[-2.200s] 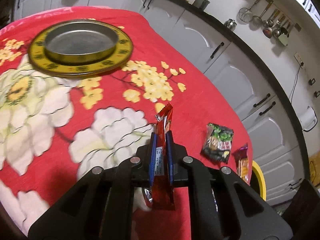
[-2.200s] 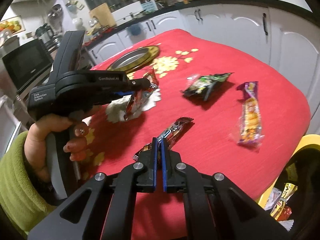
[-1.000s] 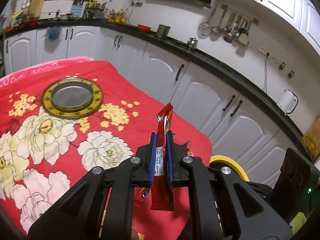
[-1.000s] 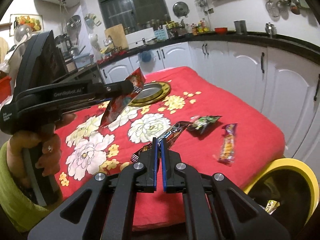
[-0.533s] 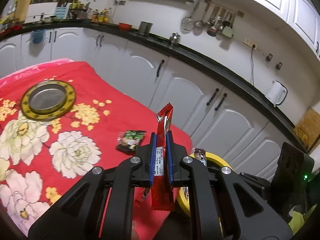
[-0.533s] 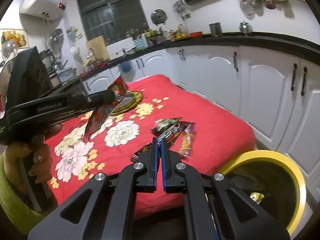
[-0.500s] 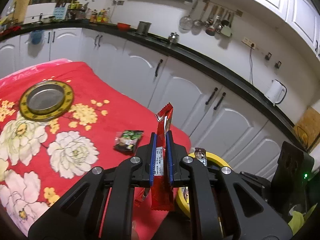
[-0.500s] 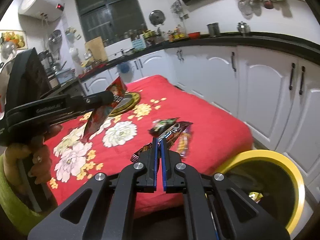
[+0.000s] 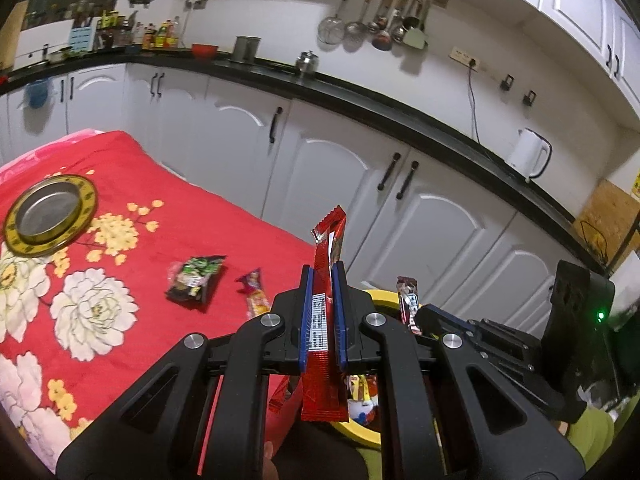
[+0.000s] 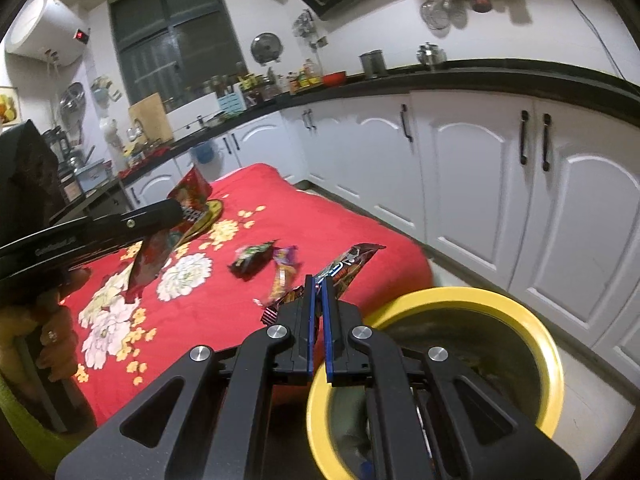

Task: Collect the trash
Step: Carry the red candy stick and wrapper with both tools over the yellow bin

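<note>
Spreading across the table is a plush red blanket printed with white and yellow flowers, soft and faintly creased, ending at a rounded edge near the white kitchen cabinets. Beside that edge stands the trash bin, round with a thick glossy yellow rim and a dark inside; the right wrist view shows its whole mouth, while the left wrist view shows only slivers of rim with a few wrappers inside. A round metal tray with a patterned yellow border lies far back on the cloth, plain only in the left view.

The left gripper is clenched on a long red wrapper, crinkly foil with a serrated top, held upright just over the table edge near the bin. The right gripper is clamped on a dark foil wrapper with blue and red print, its free end pointing out over the cloth beside the bin's rim. In the right view a person's hand with a green sleeve holds the left tool.

Two loose pieces remain on the blanket: a crumpled black-and-green packet and, just beside it, a slim clear purple-ended snack packet.
</note>
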Motion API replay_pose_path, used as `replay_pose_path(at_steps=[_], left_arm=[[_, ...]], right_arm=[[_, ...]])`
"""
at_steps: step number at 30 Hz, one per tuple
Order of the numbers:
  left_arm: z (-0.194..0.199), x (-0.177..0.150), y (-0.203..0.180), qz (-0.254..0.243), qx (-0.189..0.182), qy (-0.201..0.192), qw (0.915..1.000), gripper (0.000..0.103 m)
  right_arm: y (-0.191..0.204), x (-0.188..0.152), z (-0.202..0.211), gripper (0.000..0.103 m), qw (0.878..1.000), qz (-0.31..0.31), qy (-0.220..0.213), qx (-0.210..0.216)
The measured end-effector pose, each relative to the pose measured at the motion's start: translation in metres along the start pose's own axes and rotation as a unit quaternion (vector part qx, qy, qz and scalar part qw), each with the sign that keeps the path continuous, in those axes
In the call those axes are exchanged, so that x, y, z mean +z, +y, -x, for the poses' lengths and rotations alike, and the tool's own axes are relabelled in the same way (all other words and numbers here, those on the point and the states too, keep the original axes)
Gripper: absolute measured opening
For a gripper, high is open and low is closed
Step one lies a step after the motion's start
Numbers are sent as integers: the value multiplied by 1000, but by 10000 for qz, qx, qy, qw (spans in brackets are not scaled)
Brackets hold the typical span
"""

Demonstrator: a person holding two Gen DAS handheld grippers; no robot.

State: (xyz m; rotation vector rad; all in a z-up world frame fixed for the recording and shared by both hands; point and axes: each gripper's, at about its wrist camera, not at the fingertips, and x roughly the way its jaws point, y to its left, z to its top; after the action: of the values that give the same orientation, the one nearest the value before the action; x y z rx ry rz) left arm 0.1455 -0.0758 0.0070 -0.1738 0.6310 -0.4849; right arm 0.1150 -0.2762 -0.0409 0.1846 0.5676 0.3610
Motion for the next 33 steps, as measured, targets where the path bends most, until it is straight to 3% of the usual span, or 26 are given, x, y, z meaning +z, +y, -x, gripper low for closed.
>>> replay_pose_path(at_steps=[14,33], left_arm=[[-29,-15,-40,-395,-279,366,9982,6],[-64,-46,-75,-669,-535,924,9920,6]], right_arm=[[-47,-10,14,4,9987,-288,-3,-424],[-92,-26,5,4,9952,-619,447,-610]])
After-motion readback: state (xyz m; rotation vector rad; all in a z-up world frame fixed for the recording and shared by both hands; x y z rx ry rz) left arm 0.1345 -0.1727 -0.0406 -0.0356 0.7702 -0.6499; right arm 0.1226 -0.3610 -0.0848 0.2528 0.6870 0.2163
